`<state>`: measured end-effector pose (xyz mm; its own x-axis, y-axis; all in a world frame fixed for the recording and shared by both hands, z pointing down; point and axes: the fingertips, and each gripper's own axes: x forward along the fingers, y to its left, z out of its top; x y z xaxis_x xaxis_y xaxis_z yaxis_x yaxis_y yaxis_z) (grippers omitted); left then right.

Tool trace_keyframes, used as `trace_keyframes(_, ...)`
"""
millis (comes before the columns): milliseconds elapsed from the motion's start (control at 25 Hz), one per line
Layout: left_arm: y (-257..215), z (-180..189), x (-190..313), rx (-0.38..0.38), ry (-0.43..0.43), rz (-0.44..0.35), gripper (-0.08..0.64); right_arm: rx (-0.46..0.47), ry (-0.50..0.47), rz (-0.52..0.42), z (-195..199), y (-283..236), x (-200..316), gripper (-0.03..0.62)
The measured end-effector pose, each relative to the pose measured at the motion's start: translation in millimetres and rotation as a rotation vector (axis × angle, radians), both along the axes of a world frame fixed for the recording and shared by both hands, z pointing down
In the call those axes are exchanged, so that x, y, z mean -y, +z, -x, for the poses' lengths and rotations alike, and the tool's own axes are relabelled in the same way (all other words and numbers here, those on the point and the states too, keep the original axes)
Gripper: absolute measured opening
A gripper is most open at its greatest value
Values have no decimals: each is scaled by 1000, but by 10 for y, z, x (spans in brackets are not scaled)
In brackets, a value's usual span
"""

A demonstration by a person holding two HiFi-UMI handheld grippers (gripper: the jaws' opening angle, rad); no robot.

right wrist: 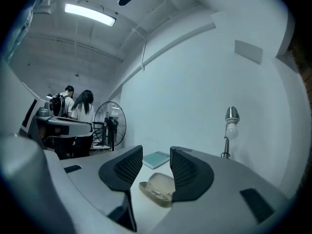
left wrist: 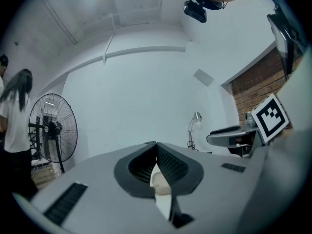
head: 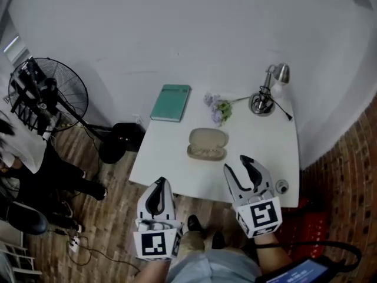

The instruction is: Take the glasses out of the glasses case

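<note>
An open beige glasses case [head: 207, 144] lies in the middle of the white table [head: 171, 158], its lid toward the wall. Faint shapes that look like the glasses [head: 206, 152] rest in its near half. My right gripper [head: 237, 164] hovers over the table's near edge, to the right of the case and short of it, open and empty. In the right gripper view the case [right wrist: 158, 186] shows ahead between the spread jaws of the right gripper [right wrist: 156, 155]. My left gripper [head: 159, 184] is below the table's near edge, left of the case. Its jaws meet at the tip, holding nothing [left wrist: 156, 145].
A teal book [head: 171, 102] lies at the table's back left, small flowers [head: 219, 108] behind the case, a desk lamp [head: 268, 93] at the back right. A small round object [head: 282, 186] sits at the near right corner. A standing fan [head: 50, 96] and people [right wrist: 75, 106] are on the left.
</note>
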<state>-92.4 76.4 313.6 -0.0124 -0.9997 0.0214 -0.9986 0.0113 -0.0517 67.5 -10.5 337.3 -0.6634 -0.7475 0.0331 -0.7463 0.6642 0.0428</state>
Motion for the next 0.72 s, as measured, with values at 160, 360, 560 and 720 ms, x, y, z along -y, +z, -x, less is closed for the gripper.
trace_keyframes(160, 51, 160, 236, -16, -5, -1, 6, -11, 0, 0, 115, 39, 246, 192)
trace_keyframes(360, 105, 369, 690, -39, 18, 0, 6, -35, 37, 19, 279, 105, 599, 190)
trace_keyframes(560, 113, 629, 1248, -51, 76, 9, 6, -52, 90, 31, 440, 85, 1056, 192)
trace_keyframes(720, 32, 843, 1643, -52, 118, -8, 6, -60, 120, 10, 574, 19, 1350, 191)
